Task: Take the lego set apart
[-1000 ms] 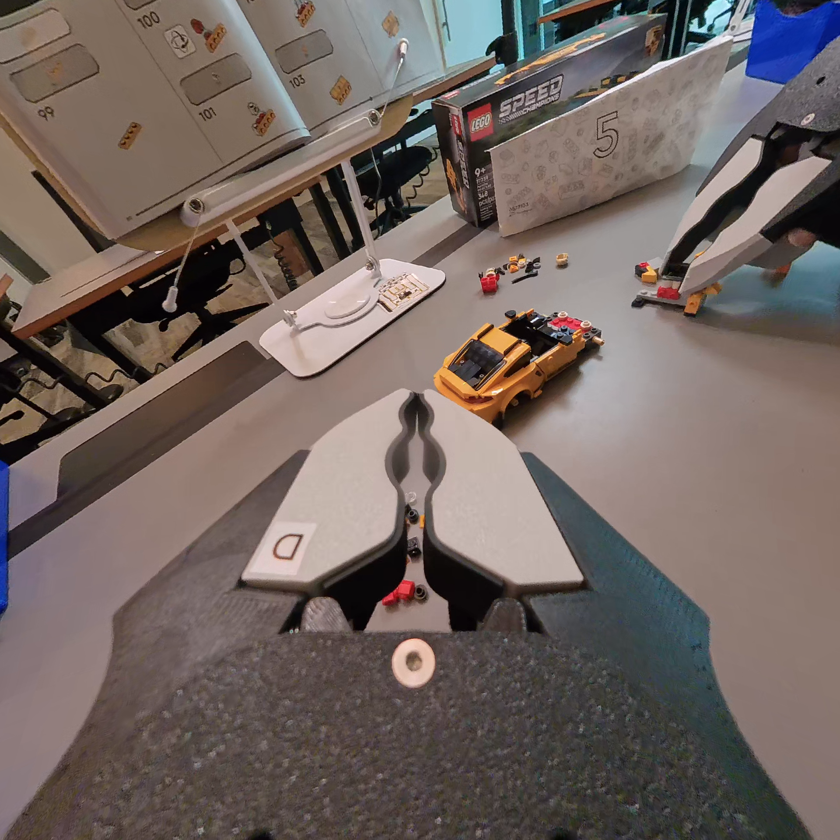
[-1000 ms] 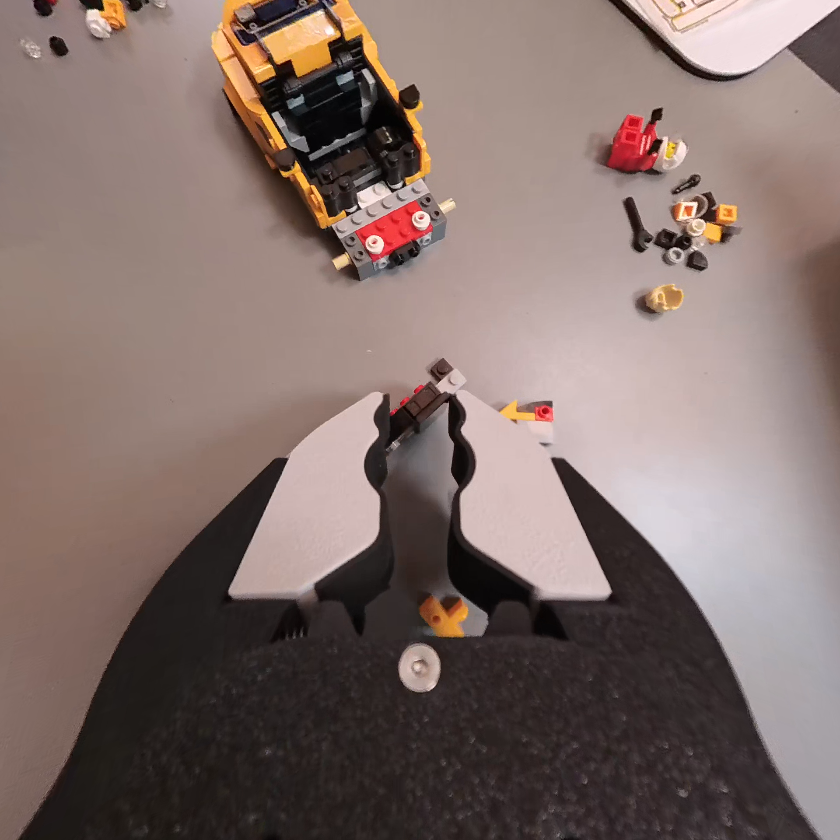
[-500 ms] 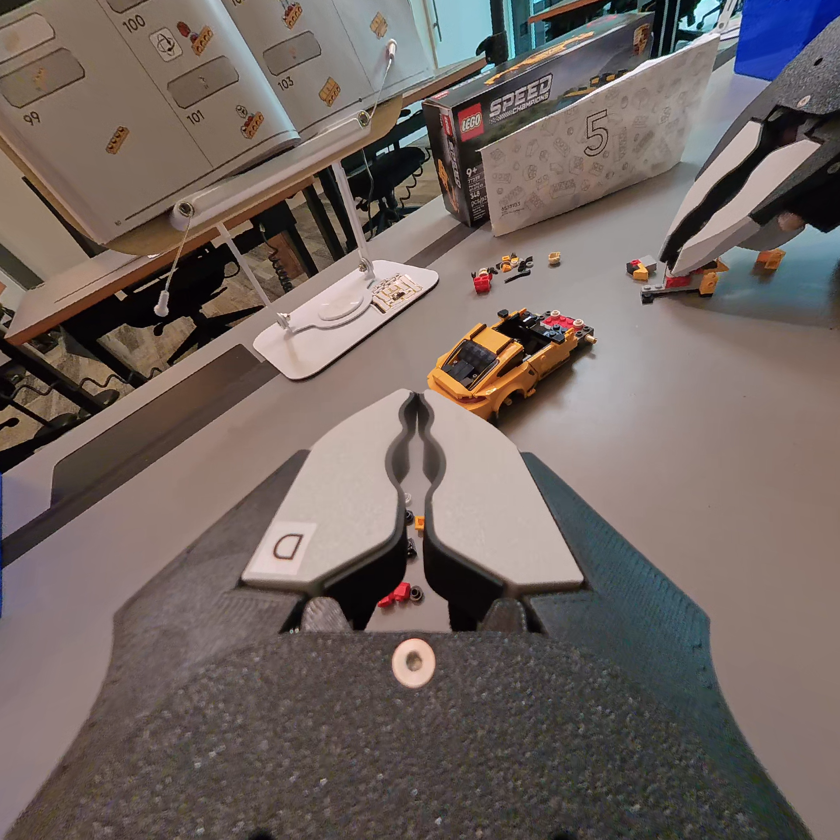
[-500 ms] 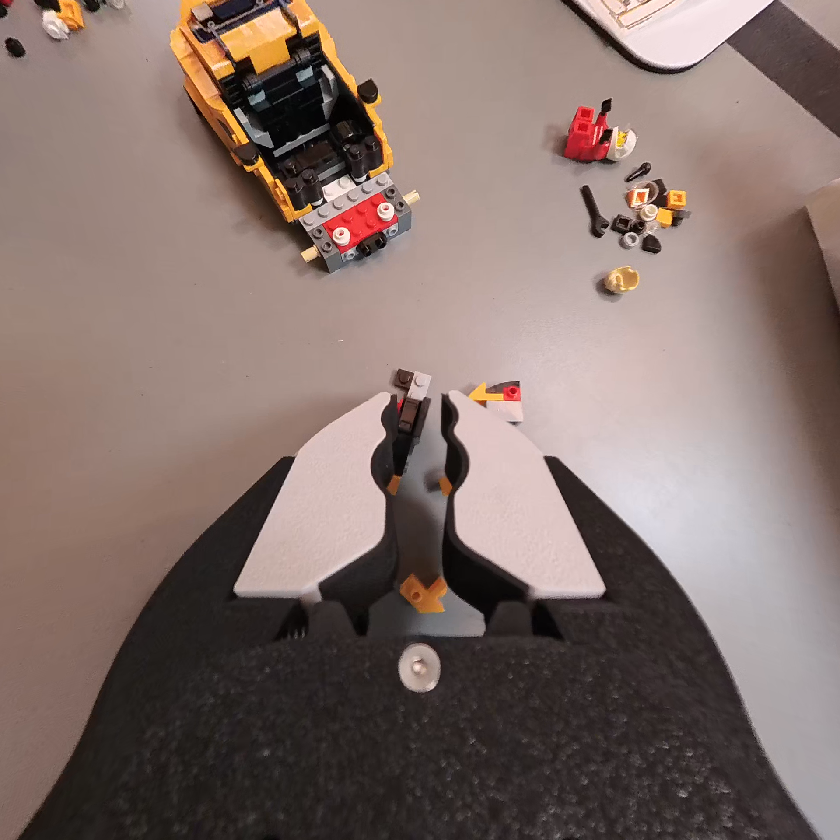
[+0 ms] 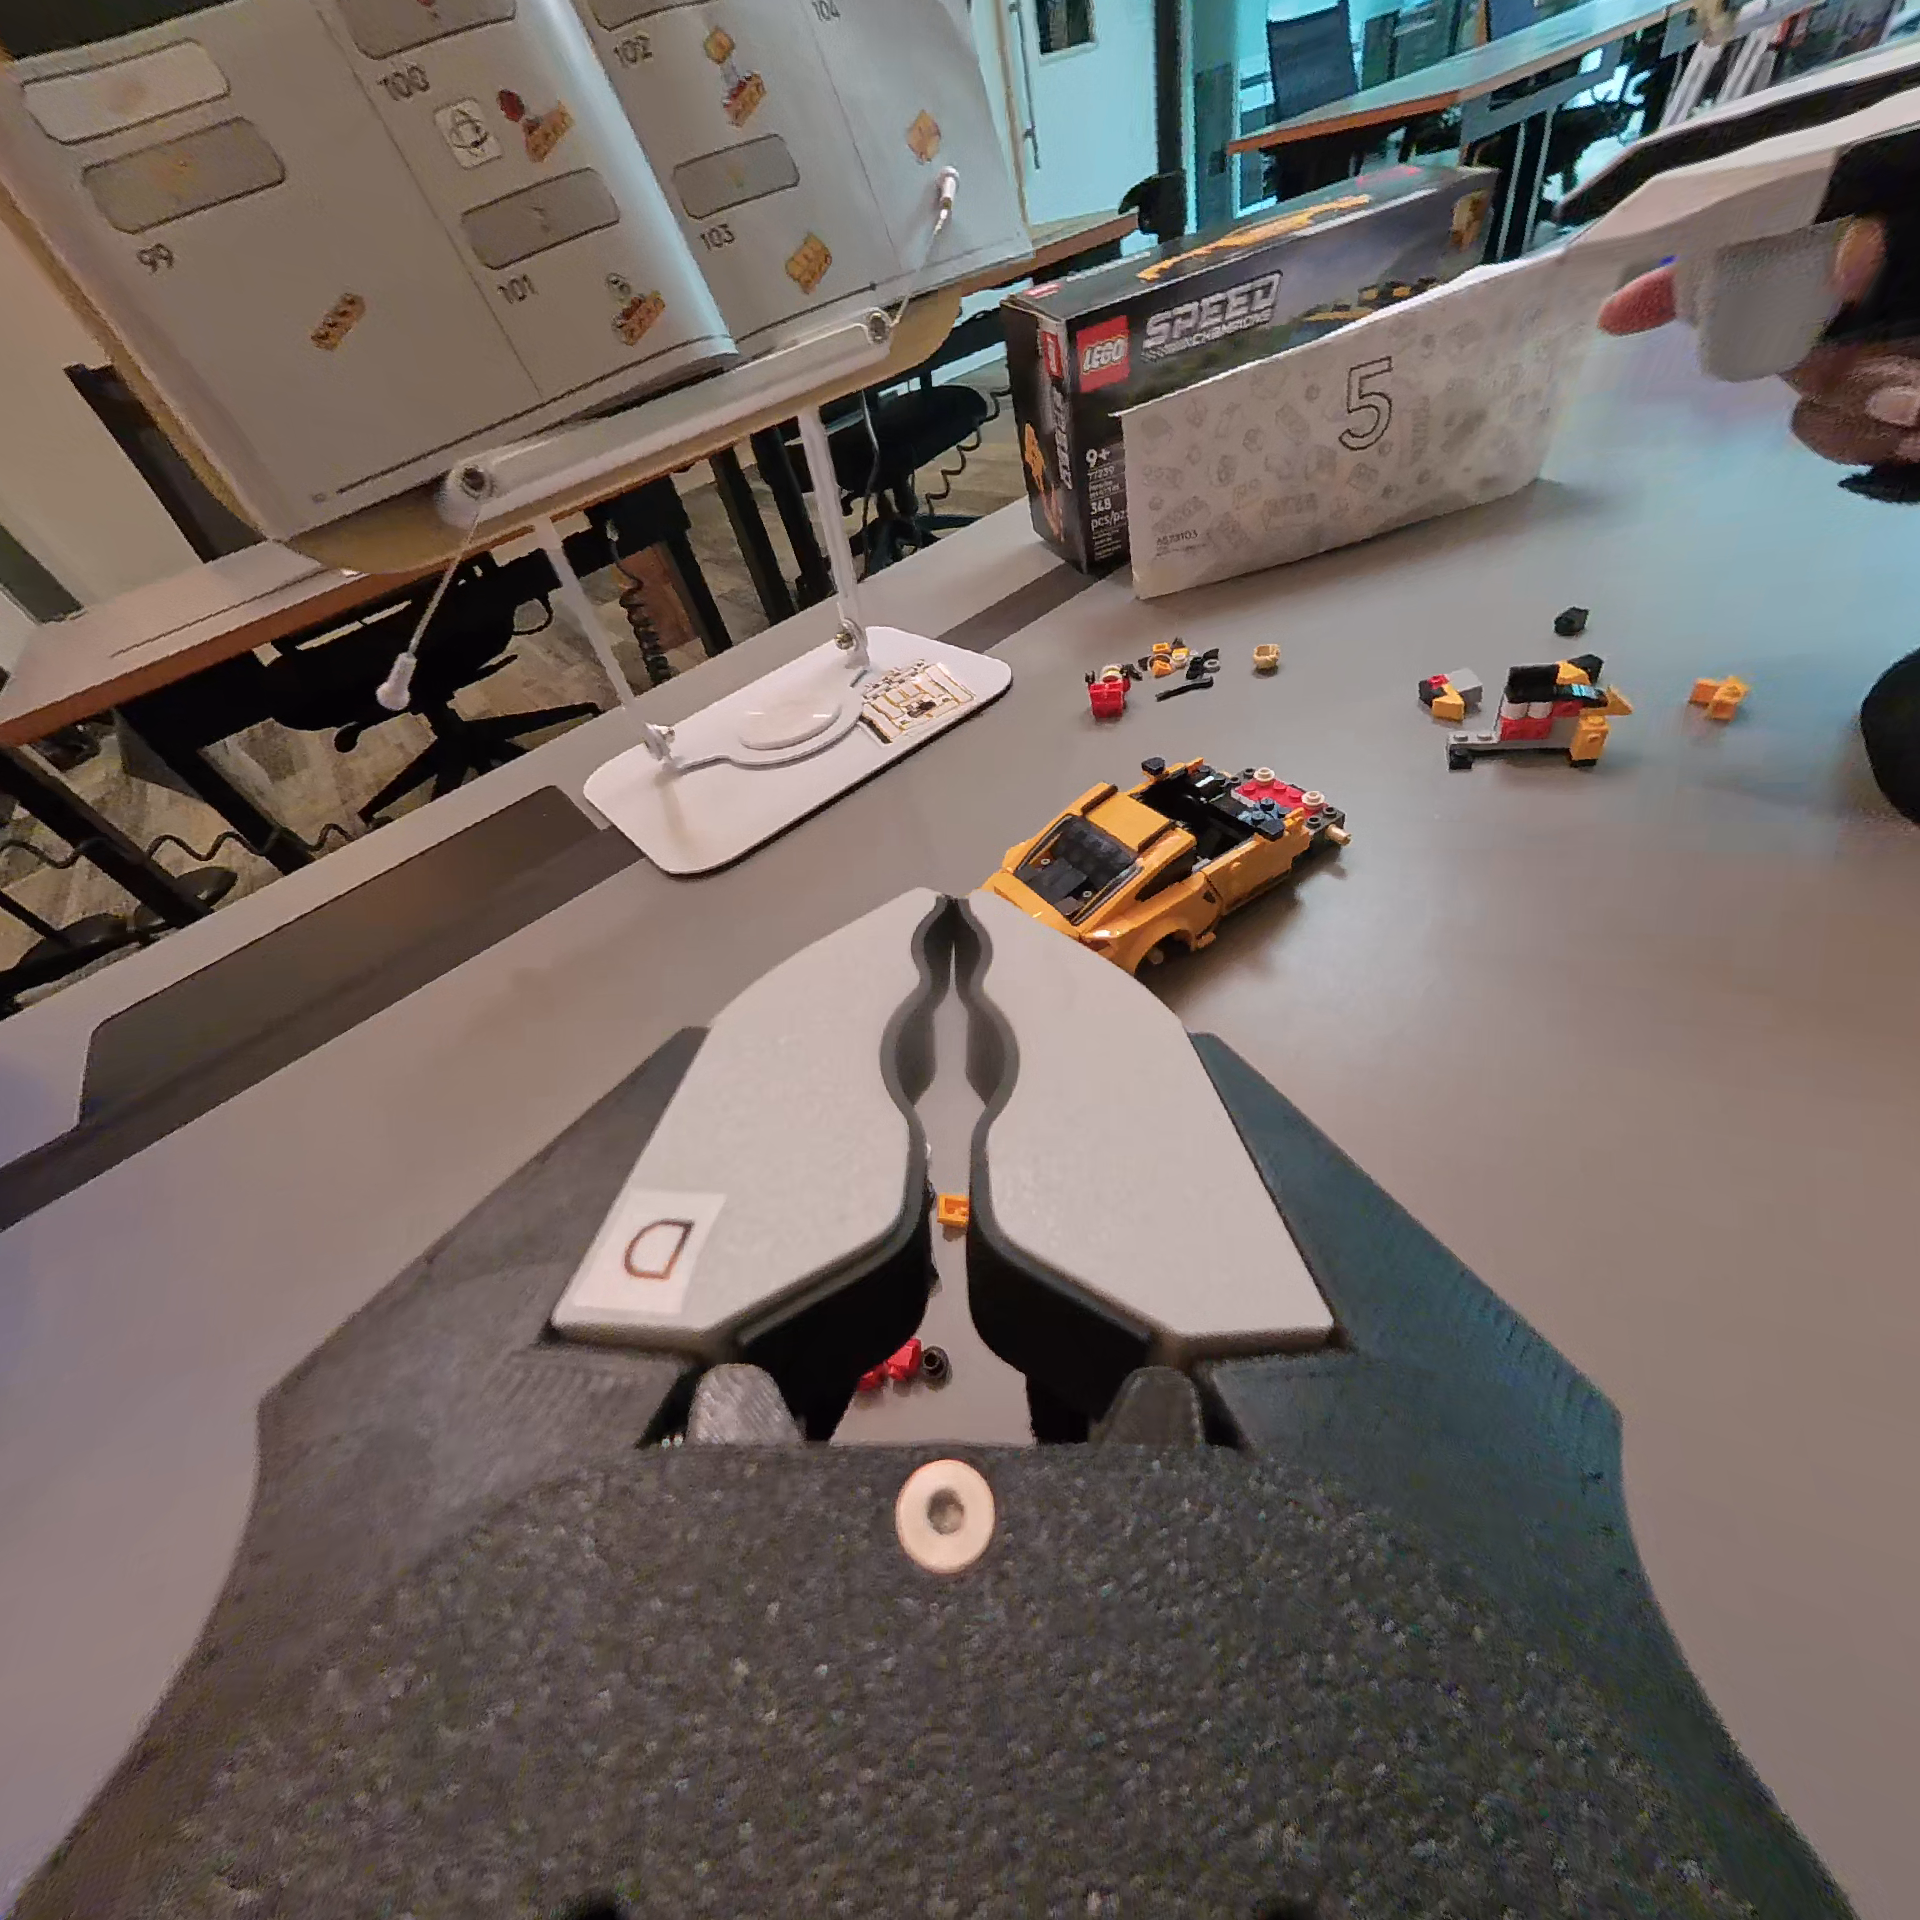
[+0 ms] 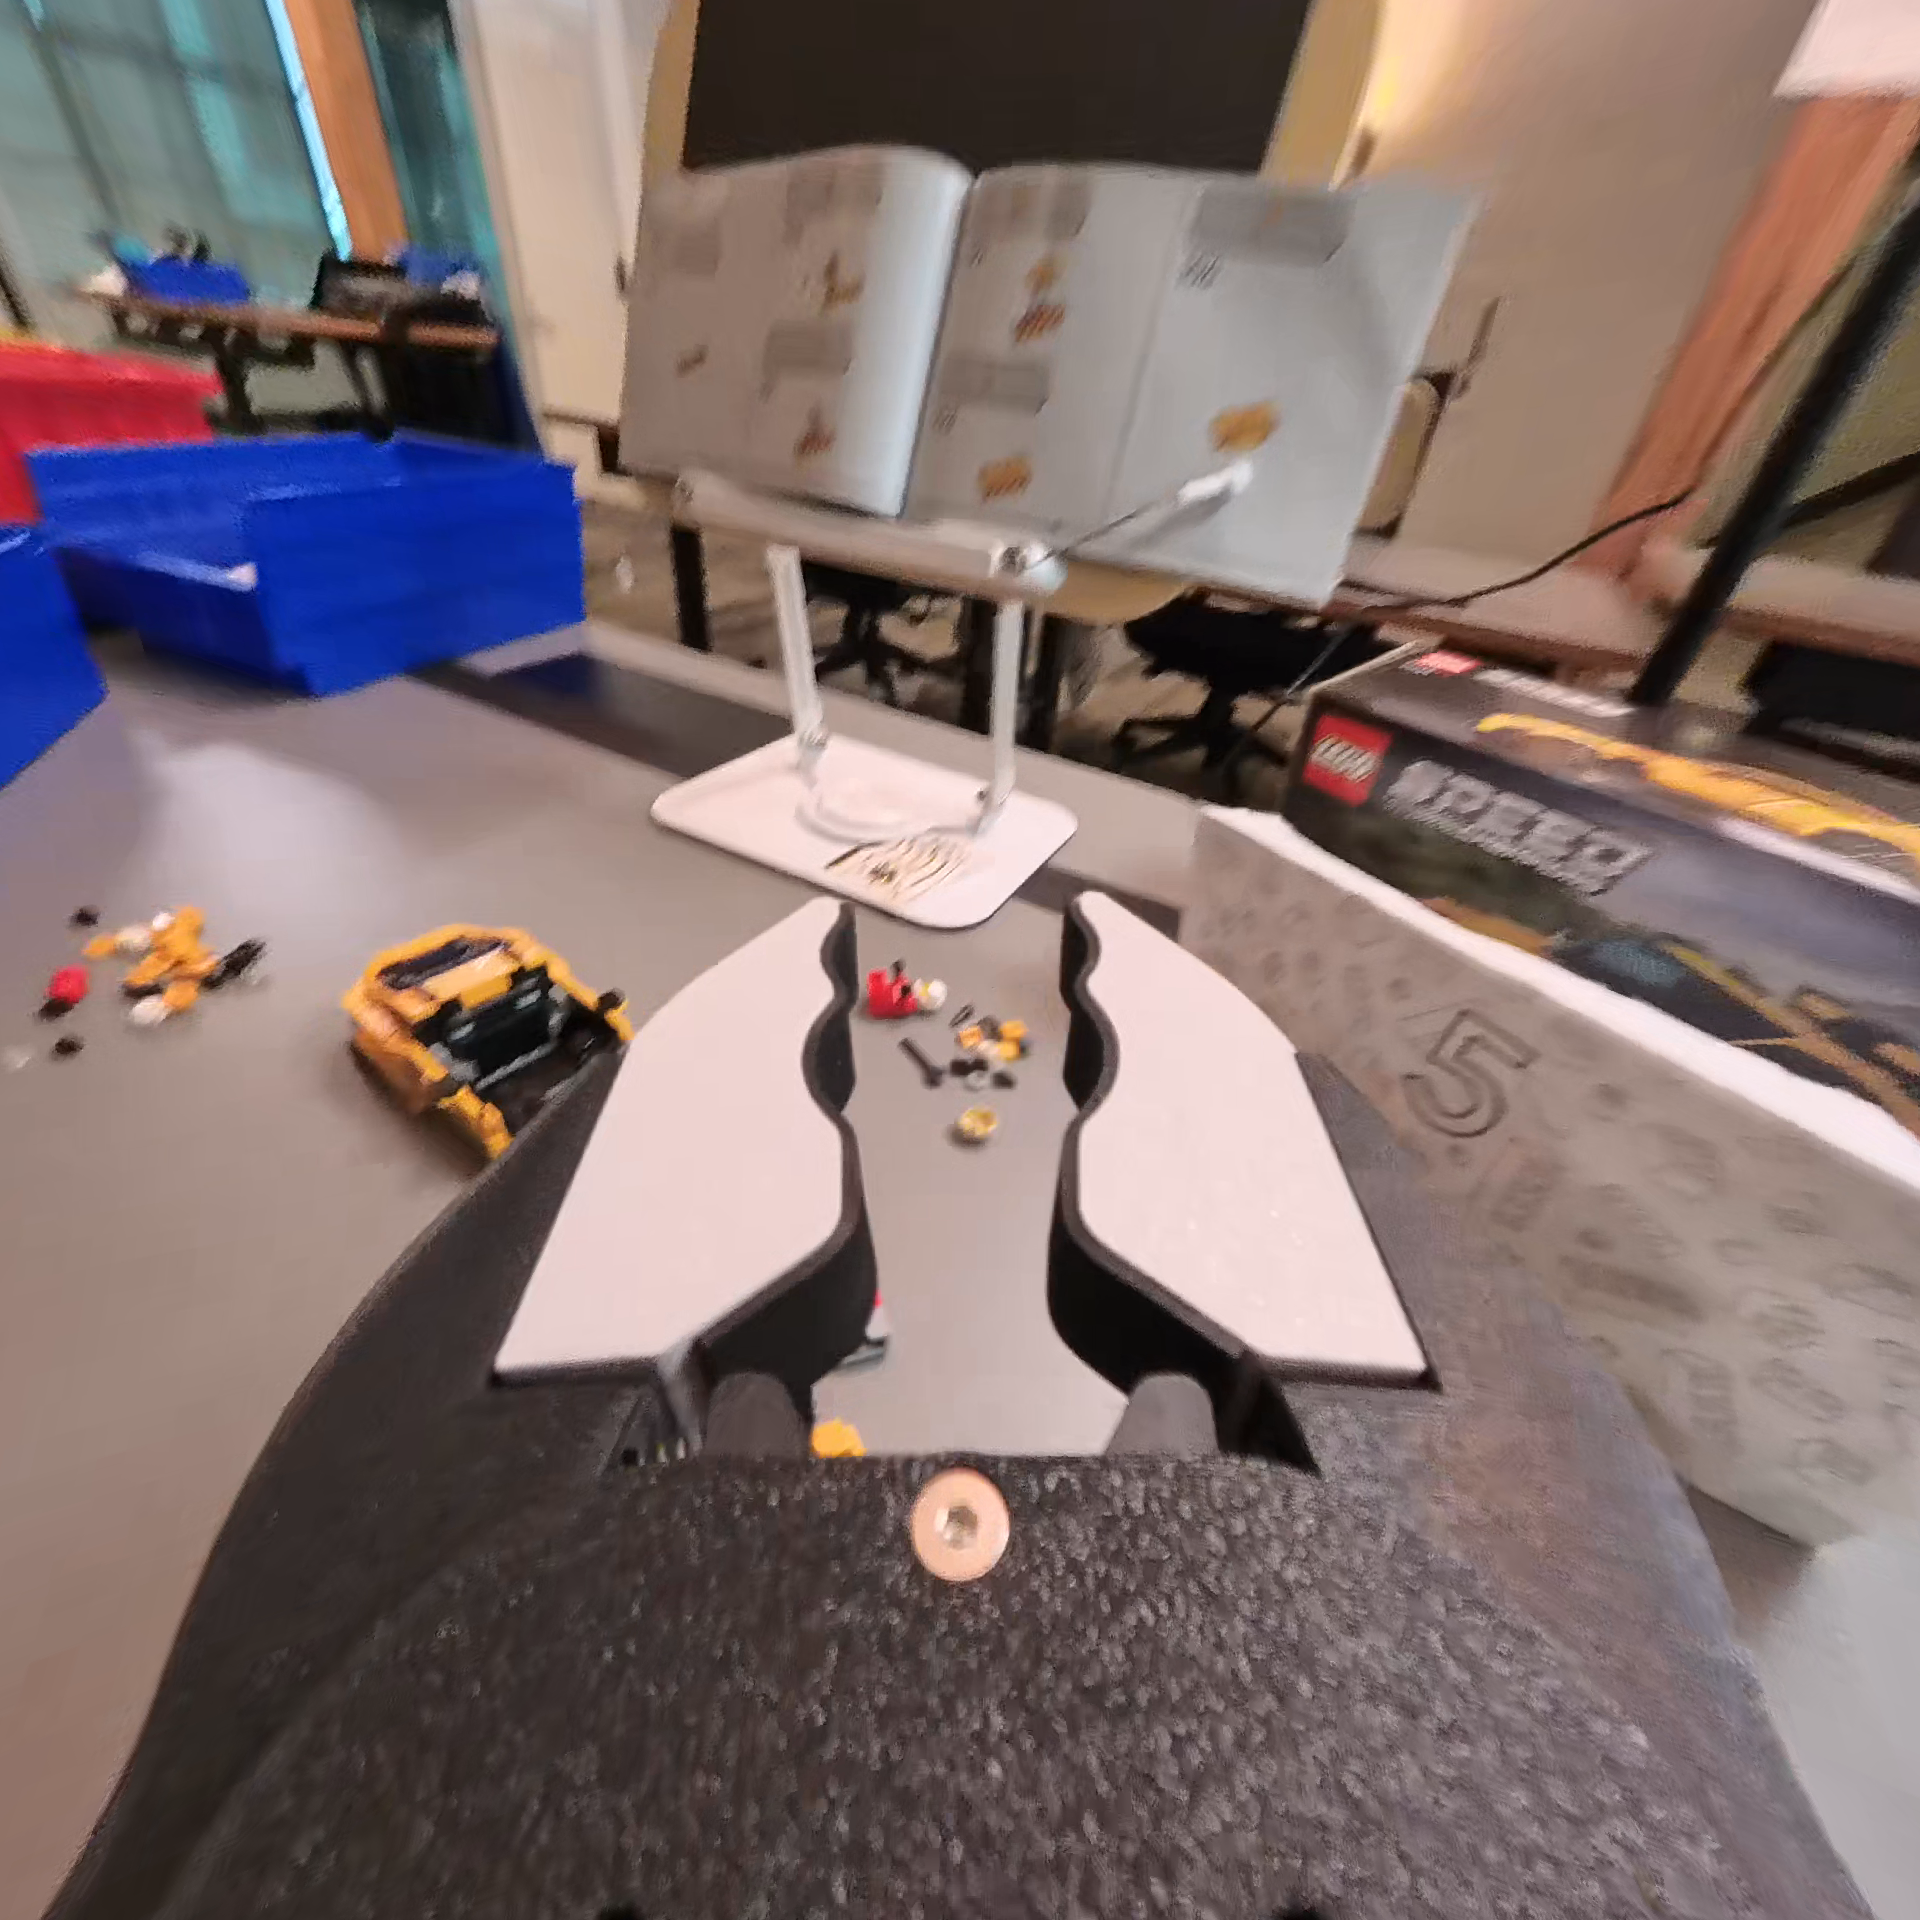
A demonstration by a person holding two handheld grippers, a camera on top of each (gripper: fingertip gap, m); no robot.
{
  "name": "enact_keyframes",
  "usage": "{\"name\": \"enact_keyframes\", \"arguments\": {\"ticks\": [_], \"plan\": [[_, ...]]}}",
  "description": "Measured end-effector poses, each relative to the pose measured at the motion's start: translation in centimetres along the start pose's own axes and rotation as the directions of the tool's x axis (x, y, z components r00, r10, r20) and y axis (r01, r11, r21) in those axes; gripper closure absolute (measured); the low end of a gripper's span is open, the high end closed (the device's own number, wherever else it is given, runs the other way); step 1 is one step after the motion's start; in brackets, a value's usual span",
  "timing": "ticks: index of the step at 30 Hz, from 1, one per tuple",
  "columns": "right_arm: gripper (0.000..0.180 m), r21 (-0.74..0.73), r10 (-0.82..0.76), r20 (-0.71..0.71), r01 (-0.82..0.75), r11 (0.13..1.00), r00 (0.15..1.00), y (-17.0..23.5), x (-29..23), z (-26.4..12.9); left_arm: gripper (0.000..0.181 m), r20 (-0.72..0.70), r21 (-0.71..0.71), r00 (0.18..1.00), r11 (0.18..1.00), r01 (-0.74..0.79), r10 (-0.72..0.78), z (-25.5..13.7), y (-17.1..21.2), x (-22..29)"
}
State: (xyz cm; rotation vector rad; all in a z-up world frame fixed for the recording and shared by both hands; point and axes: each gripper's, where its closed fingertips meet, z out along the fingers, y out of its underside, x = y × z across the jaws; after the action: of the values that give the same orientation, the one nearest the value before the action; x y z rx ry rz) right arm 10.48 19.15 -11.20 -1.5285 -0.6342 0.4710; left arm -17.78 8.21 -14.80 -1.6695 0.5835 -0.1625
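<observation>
A yellow lego car (image 5: 1153, 868), its rear part stripped to black, red and grey bricks, sits mid-table; it also shows in the right wrist view (image 6: 473, 1029). My left gripper (image 5: 953, 914) is shut and empty, low over the table just short of the car's nose. My right gripper (image 6: 956, 925) is open and empty, raised above the table; it shows blurred at the top right of the left wrist view (image 5: 1621, 234). A detached chunk of black, red and yellow bricks (image 5: 1538, 712) lies right of the car. Small loose pieces (image 6: 971, 1039) lie beyond the car.
A book stand (image 5: 800, 748) holds an open instruction booklet (image 6: 997, 343) at the table's back. The set's box (image 5: 1236, 343) and a white paper bag (image 5: 1340, 457) stand at the back right. More loose bricks (image 6: 145, 971) lie left of the car. Blue bins (image 6: 312, 551) stand far left. The grippers' ends are close to 30 cm from one another.
My right gripper has opened, let go of the brick chunk, which now lies on the table, and lifted up and away. My left gripper has stayed shut and hardly moved.
</observation>
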Motion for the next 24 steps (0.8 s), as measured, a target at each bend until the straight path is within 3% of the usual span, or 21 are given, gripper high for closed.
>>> {"name": "enact_keyframes", "arguments": {"ticks": [6,11,15,24], "plan": [[0.179,0.108,-0.004,-0.100,0.014,0.994,0.995,-1.8,1.9,-1.3,0.173,0.031,0.057,0.995,0.994,0.090,-0.092,-0.5,-0.6,-1.2],[0.180,0.155,-0.015,-0.135,0.037,0.987,0.991,-2.7,2.4,-1.9,0.168,0.028,0.036,0.985,0.985,0.171,-0.172,-0.6,0.1,-2.0],[0.180,0.166,-0.010,-0.141,0.033,0.986,0.990,-2.8,2.7,-2.0,0.181,0.052,0.070,0.980,0.980,0.187,-0.191,-0.4,-0.3,-2.9],[0.180,0.181,0.040,-0.122,-0.017,0.983,0.992,-3.2,3.2,-1.7,0.181,0.100,0.357,0.986,0.930,0.090,-0.134,0.5,-7.8,-5.4]]}}
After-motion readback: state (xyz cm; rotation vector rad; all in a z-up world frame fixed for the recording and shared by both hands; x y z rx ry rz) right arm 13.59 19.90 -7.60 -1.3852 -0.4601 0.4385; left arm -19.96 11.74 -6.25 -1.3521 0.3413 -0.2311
